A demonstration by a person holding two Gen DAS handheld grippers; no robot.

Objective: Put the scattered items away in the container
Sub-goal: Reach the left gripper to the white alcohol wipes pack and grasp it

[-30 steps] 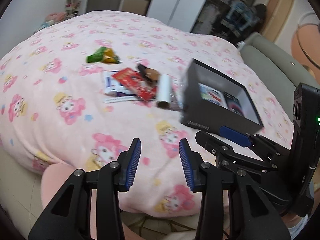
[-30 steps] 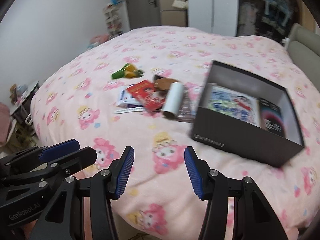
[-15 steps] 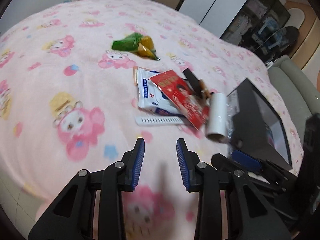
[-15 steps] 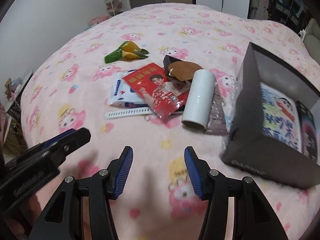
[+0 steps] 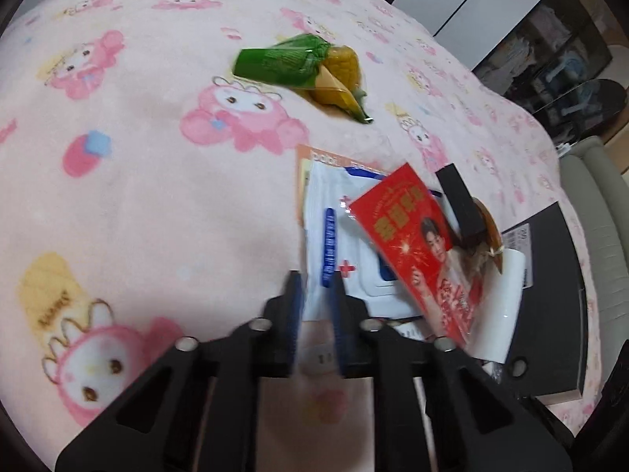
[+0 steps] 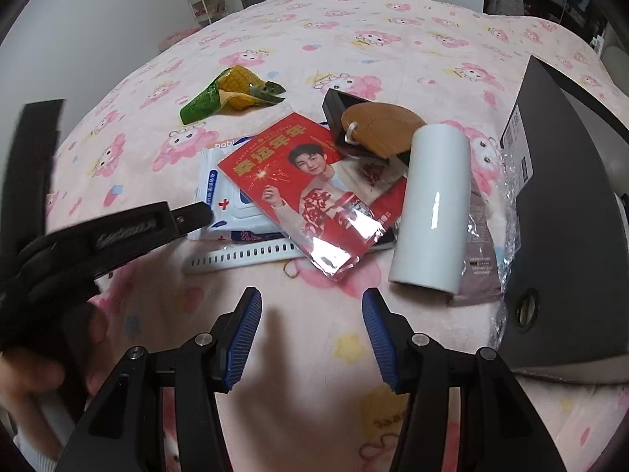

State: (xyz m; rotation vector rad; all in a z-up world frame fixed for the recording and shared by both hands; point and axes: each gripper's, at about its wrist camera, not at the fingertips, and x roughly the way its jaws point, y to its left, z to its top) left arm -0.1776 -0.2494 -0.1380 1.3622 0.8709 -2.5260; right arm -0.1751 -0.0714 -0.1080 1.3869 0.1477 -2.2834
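Two tools above a heap of scattered items on the bed

The left tool (image 5: 316,299) is blurred; its jaws are closed, pads at the wipes pack (image 6: 220,200), a grip unclear. The right tool (image 6: 310,338) is held open, empty. The white strap (image 6: 243,257), long axis left-right, is partly hidden under the red packet (image 6: 314,192). The black box (image 6: 566,212) is cut off at right.

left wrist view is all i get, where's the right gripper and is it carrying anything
Observer: The right gripper hangs over bare blanket just short of the pile, jaws open, nothing between them.
Operator: anything next to the white roll that i'm missing
Observer: A purple packet lies between the white roll and the dark box, with crinkled clear wrap against the box wall.
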